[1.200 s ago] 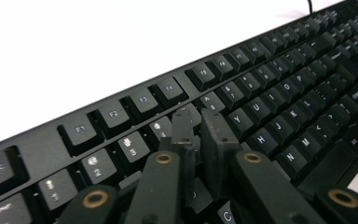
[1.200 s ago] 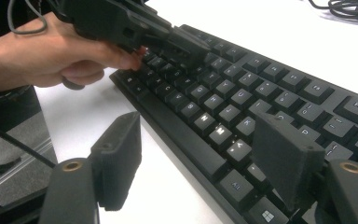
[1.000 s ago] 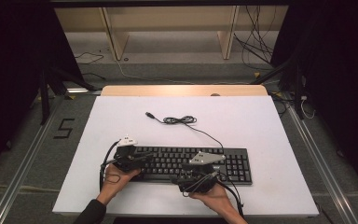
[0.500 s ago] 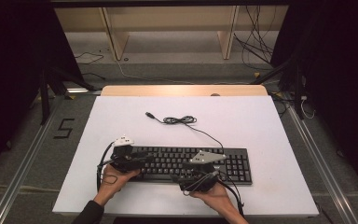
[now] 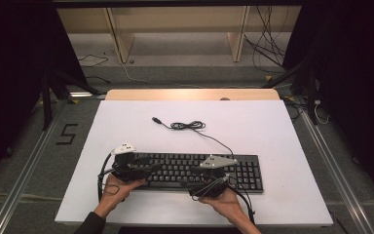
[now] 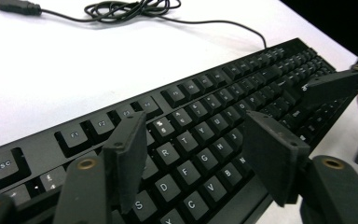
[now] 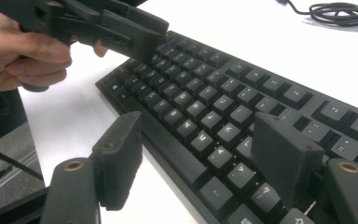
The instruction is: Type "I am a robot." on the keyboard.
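Observation:
A black keyboard (image 5: 243, 171) lies along the near part of the white table (image 5: 272, 126). Its cable (image 5: 187, 125) coils behind it and ends in a USB plug (image 5: 156, 120). My left gripper (image 5: 150, 168) hovers over the keyboard's left end, jaws open and pointing right. In the left gripper view the open left gripper (image 6: 196, 135) stands above the letter keys (image 6: 200, 140). My right gripper (image 5: 198, 171) is over the keyboard's middle, near its front edge. The right gripper (image 7: 198, 135) is open above the bottom key rows (image 7: 214, 126). Neither holds anything.
The coiled cable (image 6: 130, 7) and plug (image 6: 16, 7) lie on bare tabletop behind the keyboard. A wooden strip (image 5: 190, 94) runs along the table's far edge, with shelving and loose wires on the floor beyond. A "5" mark (image 5: 67, 133) is on the floor at left.
The left gripper has shifted slightly left and the right gripper slightly right, so they stand a little farther apart. The keyboard and cable have not moved.

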### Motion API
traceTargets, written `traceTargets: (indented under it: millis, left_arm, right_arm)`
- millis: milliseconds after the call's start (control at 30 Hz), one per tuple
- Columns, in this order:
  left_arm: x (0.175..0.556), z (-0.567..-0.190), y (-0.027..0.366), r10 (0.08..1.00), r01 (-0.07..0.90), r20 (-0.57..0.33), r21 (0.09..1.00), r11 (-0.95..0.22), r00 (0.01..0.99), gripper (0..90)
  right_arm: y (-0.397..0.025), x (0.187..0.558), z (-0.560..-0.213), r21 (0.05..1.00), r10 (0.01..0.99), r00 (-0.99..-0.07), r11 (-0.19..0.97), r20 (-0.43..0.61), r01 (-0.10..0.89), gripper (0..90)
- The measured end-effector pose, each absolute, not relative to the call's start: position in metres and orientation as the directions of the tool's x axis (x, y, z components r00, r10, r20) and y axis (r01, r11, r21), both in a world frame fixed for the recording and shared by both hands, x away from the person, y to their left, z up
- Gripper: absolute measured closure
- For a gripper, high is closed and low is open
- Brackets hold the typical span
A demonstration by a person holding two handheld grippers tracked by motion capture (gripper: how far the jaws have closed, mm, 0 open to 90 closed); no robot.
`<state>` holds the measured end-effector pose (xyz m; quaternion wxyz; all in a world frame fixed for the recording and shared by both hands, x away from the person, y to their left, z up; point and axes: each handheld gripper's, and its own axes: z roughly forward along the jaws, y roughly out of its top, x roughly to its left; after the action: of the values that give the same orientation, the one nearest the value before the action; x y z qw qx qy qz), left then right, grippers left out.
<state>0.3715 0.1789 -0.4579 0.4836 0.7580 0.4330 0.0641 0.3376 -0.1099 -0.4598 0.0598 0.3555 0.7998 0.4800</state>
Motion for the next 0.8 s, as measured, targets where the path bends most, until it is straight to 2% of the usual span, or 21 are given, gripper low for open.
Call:
traceTargets:
  millis: [233,533,567,800]
  left_arm:
    - [0.365,-0.457,0.181,0.709,0.574,-0.322,0.807,-0.141,0.627,34.4]
    - [0.357,-0.457,0.185,0.698,0.559,-0.327,0.820,-0.125,0.637,29.9]
    - [0.354,-0.456,0.186,0.697,0.553,-0.325,0.824,-0.124,0.640,29.8]
    - [0.349,-0.457,0.189,0.696,0.547,-0.326,0.829,-0.115,0.640,29.4]
  right_arm:
    - [-0.110,0.344,-0.460,0.808,0.630,-0.735,0.282,0.250,0.517,38.7]
    - [-0.110,0.354,-0.460,0.793,0.653,-0.717,0.291,0.244,0.535,51.2]
    - [-0.109,0.357,-0.460,0.789,0.659,-0.712,0.293,0.242,0.540,56.4]
    - [-0.109,0.366,-0.463,0.782,0.678,-0.695,0.289,0.240,0.552,73.2]
